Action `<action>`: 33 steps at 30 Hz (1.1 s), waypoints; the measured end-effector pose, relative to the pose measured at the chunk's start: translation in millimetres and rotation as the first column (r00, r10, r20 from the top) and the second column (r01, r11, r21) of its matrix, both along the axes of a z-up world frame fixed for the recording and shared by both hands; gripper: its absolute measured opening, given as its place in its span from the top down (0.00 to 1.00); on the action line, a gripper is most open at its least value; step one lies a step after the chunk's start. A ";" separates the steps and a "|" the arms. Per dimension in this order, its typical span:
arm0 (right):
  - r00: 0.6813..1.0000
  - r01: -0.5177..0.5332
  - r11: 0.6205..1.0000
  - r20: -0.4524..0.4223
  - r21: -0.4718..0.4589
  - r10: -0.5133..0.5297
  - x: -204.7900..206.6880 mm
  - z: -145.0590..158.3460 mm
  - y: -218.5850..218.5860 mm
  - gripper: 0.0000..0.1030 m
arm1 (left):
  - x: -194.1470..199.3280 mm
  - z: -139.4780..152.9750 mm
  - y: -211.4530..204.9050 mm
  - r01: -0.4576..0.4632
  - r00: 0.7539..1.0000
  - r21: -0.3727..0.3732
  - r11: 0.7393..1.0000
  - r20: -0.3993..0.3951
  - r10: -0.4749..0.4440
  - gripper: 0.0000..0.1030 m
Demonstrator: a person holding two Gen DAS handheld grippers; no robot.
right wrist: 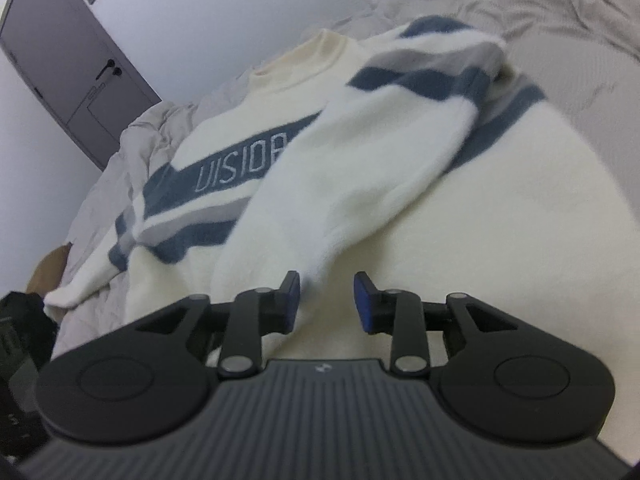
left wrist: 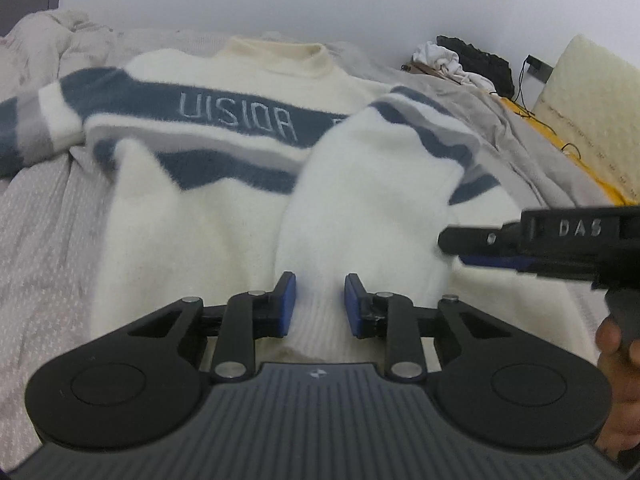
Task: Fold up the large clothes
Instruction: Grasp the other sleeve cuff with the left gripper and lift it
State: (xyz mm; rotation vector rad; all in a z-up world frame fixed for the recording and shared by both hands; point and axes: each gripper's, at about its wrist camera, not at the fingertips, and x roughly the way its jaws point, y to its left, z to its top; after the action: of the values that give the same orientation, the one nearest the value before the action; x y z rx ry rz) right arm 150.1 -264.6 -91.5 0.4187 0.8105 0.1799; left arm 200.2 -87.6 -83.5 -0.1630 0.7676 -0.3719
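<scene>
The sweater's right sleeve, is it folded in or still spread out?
Folded in. The right sleeve lies diagonally across the sweater front, covering the end of the lettering; its cuff sits between the open left tongs.

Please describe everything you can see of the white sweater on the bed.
The sweater is fluffy cream-white knit with blue and grey stripes, the letters UISIOA on a blue chest band, and a plain collar. It lies front up on the grey bedding. One sleeve is folded across its body; the other lies outward.
</scene>
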 end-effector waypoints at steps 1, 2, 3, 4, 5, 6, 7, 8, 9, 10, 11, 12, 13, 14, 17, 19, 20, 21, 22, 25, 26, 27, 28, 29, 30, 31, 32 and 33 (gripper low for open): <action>1.000 -0.010 1.000 0.013 -0.009 0.010 0.6 2.2 0.8 0.67 | -0.3 0.5 -1.6 -0.004 1.000 0.003 1.000 0.003 0.004 0.68; 1.000 -0.013 1.000 0.024 -0.018 0.013 0.9 3.9 1.1 0.67 | -1.1 0.9 -1.7 -0.008 1.000 0.002 1.000 0.004 0.008 0.68; 0.999 -0.012 1.000 0.037 -0.026 0.013 2.0 6.1 1.3 0.67 | -2.3 1.3 -0.7 -0.014 1.000 -0.006 1.000 0.005 0.014 0.68; 0.999 -0.013 0.999 0.051 -0.033 0.014 3.1 7.8 1.7 0.67 | -1.8 2.8 -0.7 -0.021 1.000 -0.016 1.000 0.005 0.021 0.68; 0.997 -0.019 0.999 0.068 -0.040 0.021 4.0 10.2 3.3 0.67 | -3.1 4.7 0.8 -0.029 1.000 -0.026 0.999 0.004 0.029 0.68; 0.996 -0.027 0.999 0.080 -0.046 0.030 4.8 12.3 4.5 0.67 | -5.1 7.4 1.8 -0.038 0.999 -0.034 0.999 0.003 0.038 0.68; 0.995 -0.030 0.998 0.094 -0.047 0.034 5.2 14.1 4.9 0.67 | -7.4 10.1 2.3 -0.047 0.999 -0.041 0.998 0.005 0.047 0.68; 0.993 -0.037 0.998 0.107 -0.045 0.041 5.6 15.8 5.6 0.67 | -10.4 13.4 2.3 -0.053 0.999 -0.041 0.998 0.009 0.053 0.68; 0.991 -0.051 0.998 0.119 -0.047 0.056 5.8 16.6 6.8 0.67 | -14.6 17.3 2.5 -0.056 0.998 -0.036 0.998 0.016 0.057 0.68; 0.989 -0.067 0.996 0.127 -0.054 0.074 6.4 16.4 8.8 0.67 | -18.9 21.6 2.3 -0.058 0.998 -0.030 0.998 0.026 0.059 0.68; 0.987 -0.087 0.994 0.132 -0.066 0.096 6.9 15.2 11.6 0.67 | -22.4 25.8 2.2 -0.063 0.997 -0.025 0.998 0.036 0.064 0.68; 0.985 -0.102 0.991 0.132 -0.083 0.112 7.1 13.2 14.4 0.67 | -26.2 30.0 3.4 -0.070 0.997 -0.024 0.997 0.043 0.071 0.68; 0.984 -0.109 0.990 0.132 -0.094 0.120 6.8 11.2 16.7 0.67 | -29.6 34.9 4.8 -0.081 0.995 -0.026 0.996 0.050 0.082 0.68; 0.982 -0.119 0.987 0.133 -0.105 0.132 6.4 8.4 18.6 0.67 | -32.6 39.3 6.8 -0.092 0.994 -0.032 0.995 0.059 0.094 0.67; 0.975 -0.164 0.975 0.126 -0.148 0.183 6.3 -1.1 25.4 0.67 | -43.1 55.1 18.3 -0.153 0.984 -0.041 0.987 0.089 0.156 0.66; 0.971 -0.194 0.965 0.105 -0.178 0.214 8.1 -10.2 30.0 0.68 | -50.8 66.2 33.4 -0.207 0.970 -0.051 0.977 0.117 0.211 0.56; 0.970 -0.203 0.962 0.096 -0.184 0.224 8.7 -15.3 31.0 0.68 | -53.4 70.7 42.4 -0.236 0.961 -0.061 0.970 0.131 0.242 0.51; 0.970 -0.210 0.960 0.084 -0.184 0.229 9.2 -20.3 31.0 0.69 | -54.8 74.9 52.0 -0.270 0.950 -0.067 0.961 0.142 0.277 0.50; 0.971 -0.213 0.961 0.070 -0.178 0.229 10.1 -24.7 30.1 0.69 | -55.0 79.0 61.7 -0.309 0.937 -0.062 0.949 0.153 0.314 0.50; 0.977 -0.196 0.972 0.062 -0.129 0.206 8.9 -28.5 23.3 0.70 | -49.0 89.8 90.8 -0.425 0.887 -0.031 0.905 0.185 0.423 0.49; 0.979 -0.190 0.975 0.057 -0.114 0.197 8.6 -28.3 20.9 0.70 | -44.8 92.0 101.7 -0.457 0.871 -0.043 0.889 0.182 0.456 0.49; 0.980 -0.186 0.977 0.053 -0.106 0.192 8.3 -28.1 20.2 0.70 | -39.3 93.4 113.7 -0.491 0.853 -0.057 0.869 0.174 0.493 0.49; 0.981 -0.181 0.979 0.049 -0.099 0.186 7.9 -28.2 19.3 0.70 | -34.7 94.2 123.5 -0.520 0.836 -0.063 0.852 0.167 0.523 0.48; 0.983 -0.175 0.980 0.045 -0.090 0.179 7.5 -28.5 18.3 0.70 | -29.1 94.4 133.0 -0.548 0.819 -0.063 0.834 0.160 0.551 0.47; 0.984 -0.170 0.982 0.040 -0.081 0.173 7.2 -28.7 17.5 0.70 | -22.0 93.5 143.5 -0.578 0.801 -0.057 0.814 0.152 0.579 0.46; 0.985 -0.166 0.983 0.038 -0.076 0.170 7.1 -28.8 17.2 0.69 | -15.5 91.9 151.8 -0.598 0.788 -0.053 0.800 0.143 0.599 0.43; 0.985 -0.166 0.983 0.036 -0.073 0.169 7.0 -28.7 17.2 0.69 | -8.8 88.2 162.1 -0.616 0.776 -0.053 0.786 0.129 0.618 0.40; 0.985 -0.168 0.983 0.034 -0.072 0.170 7.2 -28.4 16.5 0.69 | -1.5 82.4 173.4 -0.633 0.765 -0.055 0.772 0.113 0.635 0.40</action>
State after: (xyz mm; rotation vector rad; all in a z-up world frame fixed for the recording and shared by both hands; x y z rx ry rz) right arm 157.2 -248.0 -119.9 0.2801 0.8108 0.3163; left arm 198.7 85.7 -1.1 -0.3973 0.5406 0.2644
